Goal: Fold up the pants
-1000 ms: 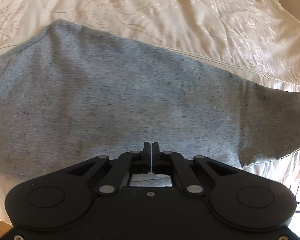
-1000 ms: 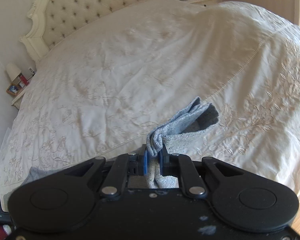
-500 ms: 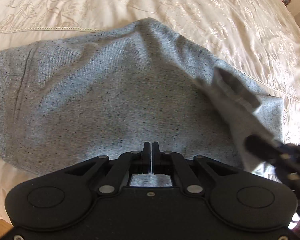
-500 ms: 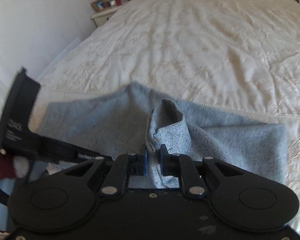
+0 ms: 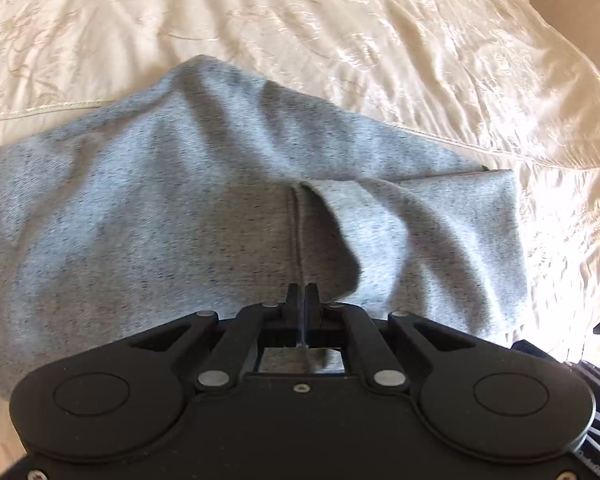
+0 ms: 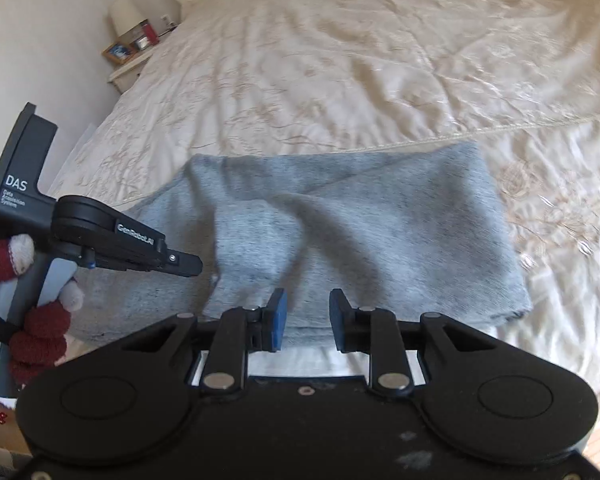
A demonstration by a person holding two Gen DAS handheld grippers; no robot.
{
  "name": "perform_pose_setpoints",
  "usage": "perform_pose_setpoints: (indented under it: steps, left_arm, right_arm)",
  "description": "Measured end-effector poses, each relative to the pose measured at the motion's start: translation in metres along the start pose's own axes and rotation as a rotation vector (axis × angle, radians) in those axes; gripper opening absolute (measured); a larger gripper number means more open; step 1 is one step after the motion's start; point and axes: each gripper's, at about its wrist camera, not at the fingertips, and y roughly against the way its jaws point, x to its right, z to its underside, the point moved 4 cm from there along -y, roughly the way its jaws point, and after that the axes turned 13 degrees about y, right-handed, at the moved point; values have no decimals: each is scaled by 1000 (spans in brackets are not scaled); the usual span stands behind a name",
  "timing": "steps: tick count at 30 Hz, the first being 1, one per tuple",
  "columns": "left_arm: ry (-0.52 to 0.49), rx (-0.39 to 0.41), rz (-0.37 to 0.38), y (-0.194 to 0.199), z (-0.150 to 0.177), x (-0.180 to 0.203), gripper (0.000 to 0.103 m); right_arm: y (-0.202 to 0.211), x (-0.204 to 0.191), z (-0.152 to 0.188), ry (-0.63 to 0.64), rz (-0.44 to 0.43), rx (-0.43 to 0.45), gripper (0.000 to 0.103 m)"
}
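The grey marl pants lie folded over on the cream bedspread near the bed's front edge; they also show in the right wrist view. A folded-over leg end lies on top at the right. My left gripper is shut, its tips over the pants' near edge; I cannot tell whether cloth is pinched. It shows from the side in the right wrist view, held in a red-gloved hand. My right gripper is open and empty just above the pants' near edge.
The cream embroidered bedspread covers the whole bed. A nightstand with a lamp and photo frames stands at the far left by the wall. The bed's edge drops off at the lower right, with wood floor beyond.
My right gripper has opened and let go of the pant leg end, which now lies folded on top of the pants. The left gripper stays shut over the near edge.
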Motion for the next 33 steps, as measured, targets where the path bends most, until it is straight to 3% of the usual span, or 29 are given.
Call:
perform_pose_setpoints:
  steps: [3,6,8,9,10,12,13,14,17,22,26,30,33]
  left_arm:
    - [-44,-9,31,-6,2,20,7]
    - [-115,18,53,-7,8,41,18]
    - [-178,27,66,-8,15,53,18]
    - [-208,23,54,-11,18,57,23]
    - [-232,18,17,-18,20,57,29]
    - [-233,0,-117,-36,21,48,29]
    - [-194,-21,-192,-46,19,38,29]
    - [-132,-33,-220,-49,16,27,29]
    - [15,-58,-196,-42,7,1,30]
    - [-41,-18,-294,-28,3,-7,29]
    - [-65,24,-265,-4,6,-3,29]
    - [-147,79,-227,17,9,16,29]
    - [-192,94,-170,19,10,38,29]
  right_arm:
    - [4,24,17,-83,74,-22,27]
    - [2,40,32,-137,126,-46,26]
    - [-1,50,40,-155,147,-52,22]
    - [-3,53,42,-163,157,-53,19]
    - [-6,57,43,-174,165,-58,16]
    - [-11,65,46,-206,176,-62,13]
    - [-12,69,47,-226,182,-59,13]
    - [-13,73,47,-247,185,-52,13]
    - [-17,84,47,-323,173,-14,13]
    - [-36,100,46,-403,155,-17,12]
    - [-46,115,42,-442,199,-1,8]
    - [-45,143,54,-626,264,3,6]
    - [-35,142,58,-604,259,2,7]
